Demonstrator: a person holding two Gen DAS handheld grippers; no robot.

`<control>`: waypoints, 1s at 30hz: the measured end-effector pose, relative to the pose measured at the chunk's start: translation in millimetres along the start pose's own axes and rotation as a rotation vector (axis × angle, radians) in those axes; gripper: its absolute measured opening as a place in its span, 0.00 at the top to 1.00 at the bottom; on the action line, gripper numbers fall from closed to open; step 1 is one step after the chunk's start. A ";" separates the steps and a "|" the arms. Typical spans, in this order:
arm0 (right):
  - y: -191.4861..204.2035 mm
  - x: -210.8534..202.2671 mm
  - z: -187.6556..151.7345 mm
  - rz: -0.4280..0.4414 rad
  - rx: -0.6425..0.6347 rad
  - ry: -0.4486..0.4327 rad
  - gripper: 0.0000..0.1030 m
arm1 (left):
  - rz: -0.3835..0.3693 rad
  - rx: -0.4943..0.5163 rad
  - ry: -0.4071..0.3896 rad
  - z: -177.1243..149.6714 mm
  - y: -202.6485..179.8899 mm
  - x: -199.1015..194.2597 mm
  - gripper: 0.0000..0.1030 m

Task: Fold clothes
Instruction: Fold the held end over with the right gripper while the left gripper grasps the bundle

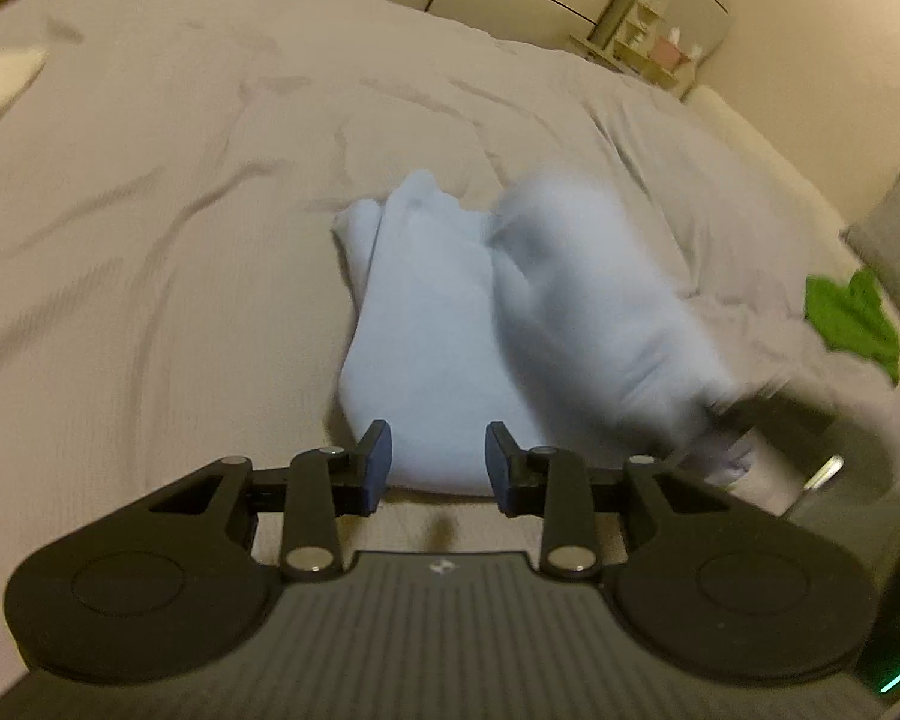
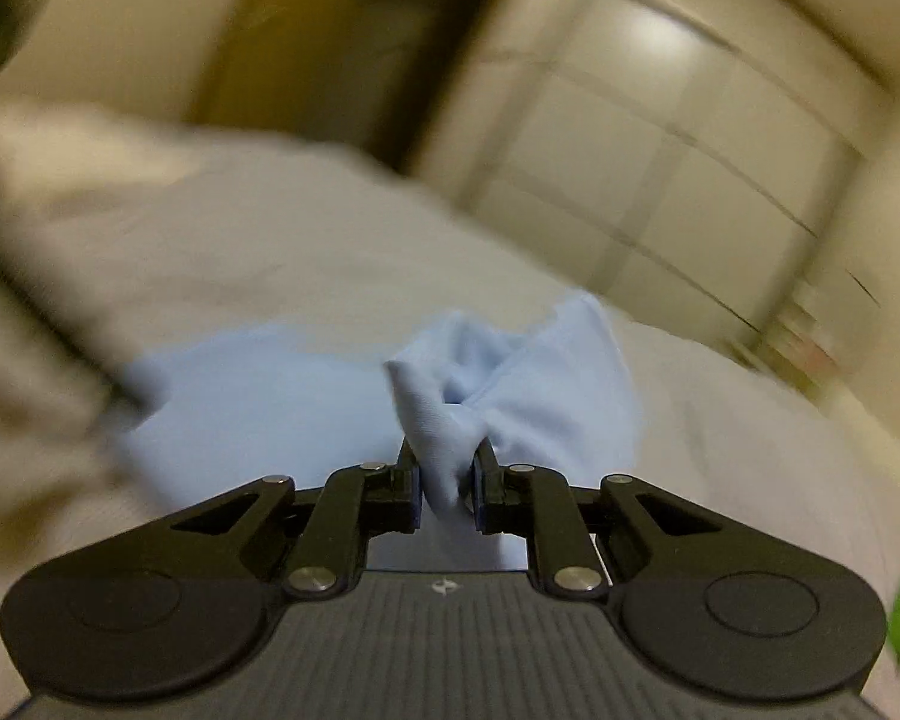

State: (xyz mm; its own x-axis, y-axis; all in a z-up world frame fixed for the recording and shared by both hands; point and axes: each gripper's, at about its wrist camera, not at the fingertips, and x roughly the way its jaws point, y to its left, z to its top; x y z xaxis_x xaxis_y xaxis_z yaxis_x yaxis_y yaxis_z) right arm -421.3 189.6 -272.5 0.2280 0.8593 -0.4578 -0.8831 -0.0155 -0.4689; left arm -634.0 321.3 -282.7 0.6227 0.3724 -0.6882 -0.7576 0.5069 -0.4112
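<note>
The left hand-held gripper point(image 1: 438, 468) hangs with jaws apart over the near edge of the light blue garment point(image 1: 426, 324) on the bed point(image 1: 150, 210), apparently ready to steady it. The right hand-held gripper point(image 2: 447, 480) pinches a raised bunch of it, probably mid-fold. Only the left view shows the green cloth point(image 1: 852, 318) clearly.

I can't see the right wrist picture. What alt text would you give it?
The right gripper is shut on a bunched fold of a light blue garment, lifting it above a bed with a grey cover. The background is blurred by motion; pale cupboard doors stand behind the bed.
</note>
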 end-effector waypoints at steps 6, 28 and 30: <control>16.6 -3.1 -22.8 0.110 -0.040 0.021 0.49 | -0.049 -0.066 0.018 -4.2 9.6 3.6 0.73; -189.7 33.2 -174.5 0.341 1.632 0.114 0.58 | -0.266 -0.283 0.126 41.4 -8.3 88.8 0.61; -189.1 34.5 -176.4 0.329 1.636 0.123 0.58 | -0.294 -0.304 0.131 43.2 -8.3 97.9 0.60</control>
State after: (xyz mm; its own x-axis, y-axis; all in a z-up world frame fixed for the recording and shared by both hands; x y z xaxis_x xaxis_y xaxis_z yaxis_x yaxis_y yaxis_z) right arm -174.1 132.0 -332.9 -0.0829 0.8843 -0.4596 -0.3470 0.4067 0.8451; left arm -558.2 387.2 -320.9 0.8052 0.1353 -0.5773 -0.5872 0.3176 -0.7446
